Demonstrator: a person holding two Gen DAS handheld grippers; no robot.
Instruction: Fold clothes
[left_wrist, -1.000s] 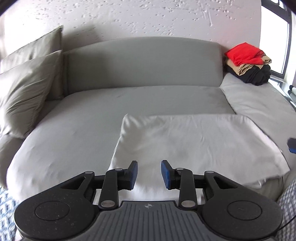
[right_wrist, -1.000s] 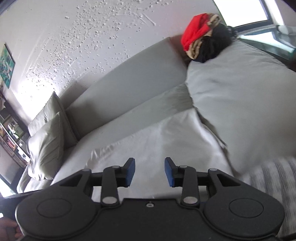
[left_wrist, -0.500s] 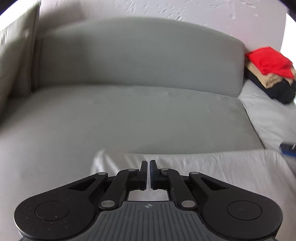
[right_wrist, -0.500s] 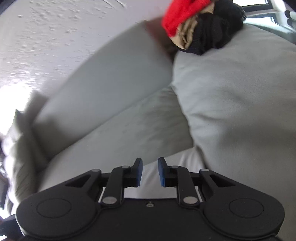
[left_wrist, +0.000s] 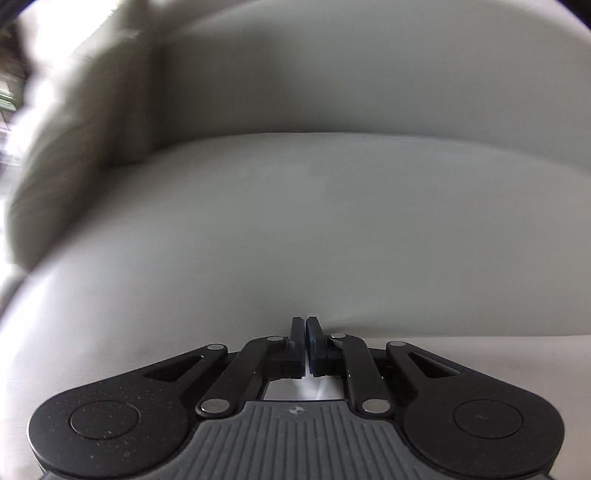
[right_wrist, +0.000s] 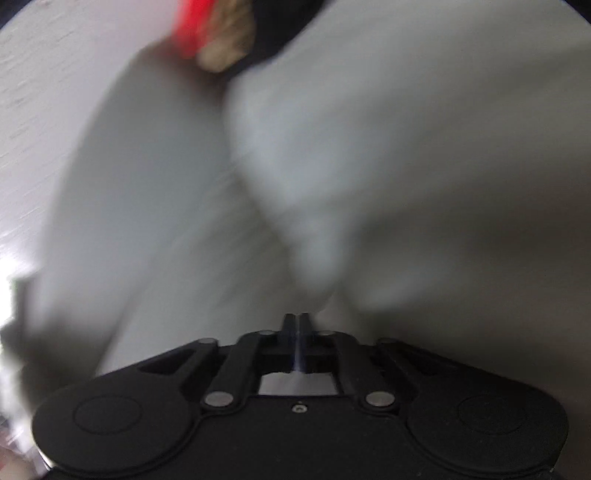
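Observation:
A white folded cloth (left_wrist: 480, 350) lies on the grey sofa seat (left_wrist: 295, 221). My left gripper (left_wrist: 305, 325) is shut on the cloth's far edge; white fabric shows between and under its fingers. In the blurred right wrist view my right gripper (right_wrist: 295, 319) is shut on the white cloth (right_wrist: 291, 384), which shows beneath the jaws. The rest of the cloth is hidden under both grippers.
The sofa backrest (left_wrist: 332, 74) rises behind the seat, with a cushion (left_wrist: 85, 110) at the left. A pile of red, tan and black clothes (right_wrist: 221, 40) sits on the raised grey cushion (right_wrist: 406, 147) at the far right.
Both grippers moved forward and low over the cloth and closed. The left was shut half a second ago; the right has closed fully since then. Both views are motion-blurred.

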